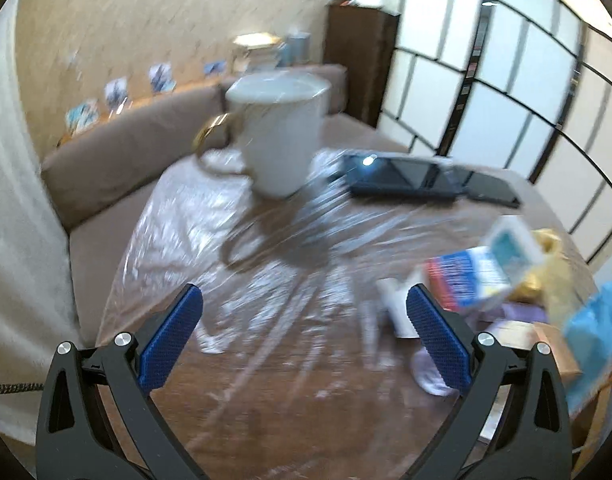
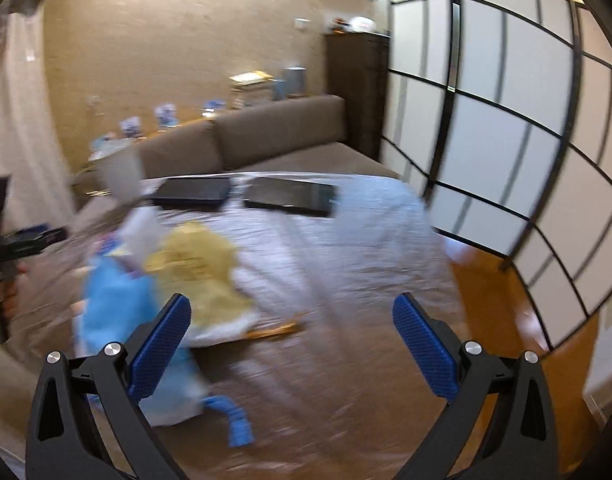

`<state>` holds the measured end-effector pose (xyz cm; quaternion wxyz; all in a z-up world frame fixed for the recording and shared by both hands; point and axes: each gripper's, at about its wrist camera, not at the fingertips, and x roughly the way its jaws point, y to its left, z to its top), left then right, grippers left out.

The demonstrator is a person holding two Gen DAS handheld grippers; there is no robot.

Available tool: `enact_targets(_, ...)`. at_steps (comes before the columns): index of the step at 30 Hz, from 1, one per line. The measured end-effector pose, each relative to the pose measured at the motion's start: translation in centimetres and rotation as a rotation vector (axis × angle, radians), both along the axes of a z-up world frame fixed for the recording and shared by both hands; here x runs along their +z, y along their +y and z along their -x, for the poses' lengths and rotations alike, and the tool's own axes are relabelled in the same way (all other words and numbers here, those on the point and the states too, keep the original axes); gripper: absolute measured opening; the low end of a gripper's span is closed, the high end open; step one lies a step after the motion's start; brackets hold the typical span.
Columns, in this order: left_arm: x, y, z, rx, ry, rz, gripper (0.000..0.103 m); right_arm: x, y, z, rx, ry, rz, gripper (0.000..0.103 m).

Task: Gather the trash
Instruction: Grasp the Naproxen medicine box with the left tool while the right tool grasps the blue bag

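While both my left tongs (image 1: 304, 312) and right tongs (image 2: 292, 320) gaped empty, the trash pile (image 2: 194, 268) lay on the plastic-covered worktop (image 2: 345, 248) before a brown sofa (image 2: 274, 132).

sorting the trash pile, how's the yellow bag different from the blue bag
The yellow bag is crumpled into a rounded heap; the blue bag spreads flatter and reaches nearer the camera. The yellow bag lies farther back, toward the two dark devices; the blue bag sits partly behind the right gripper's left finger. Both lie side by side on the plastic-covered table, and neither is gripped.
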<state>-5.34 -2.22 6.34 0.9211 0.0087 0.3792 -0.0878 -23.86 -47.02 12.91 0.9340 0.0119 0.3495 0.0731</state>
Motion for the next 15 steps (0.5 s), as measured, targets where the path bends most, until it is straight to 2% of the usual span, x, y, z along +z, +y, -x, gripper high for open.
enact_targets(1,0.3,-0.7,0.1,-0.017,-0.008,-0.002,0.102,0.1,0.9,0.5,0.019,-0.007,-0.012,0.099)
enact_targets(4,0.8,-3.3,-0.7,-0.158,0.009,0.018,0.102,0.1,3.7,1.6,0.128,0.005,-0.078,0.099)
enact_targets(6,0.7,-4.8,-2.0,-0.232,0.044,-0.021,0.102,-0.3,5.6,1.8,0.18,0.016,-0.066,0.099)
enact_targets(9,-0.3,-6.3,-3.6,-0.315,0.081,-0.063,0.102,-1.1,7.7,1.7,0.193,0.047,-0.038,0.099)
enact_targets(13,-1.7,-7.5,-6.2,-0.405,0.185,-0.038,0.102,-2.5,8.9,1.0,0.17,0.11,-0.095,0.099)
enact_targets(15,-1.8,-7.9,-6.1,-0.439,0.196,-0.029,0.102,-3.4,9.0,0.1,0.151,0.141,-0.132,0.099)
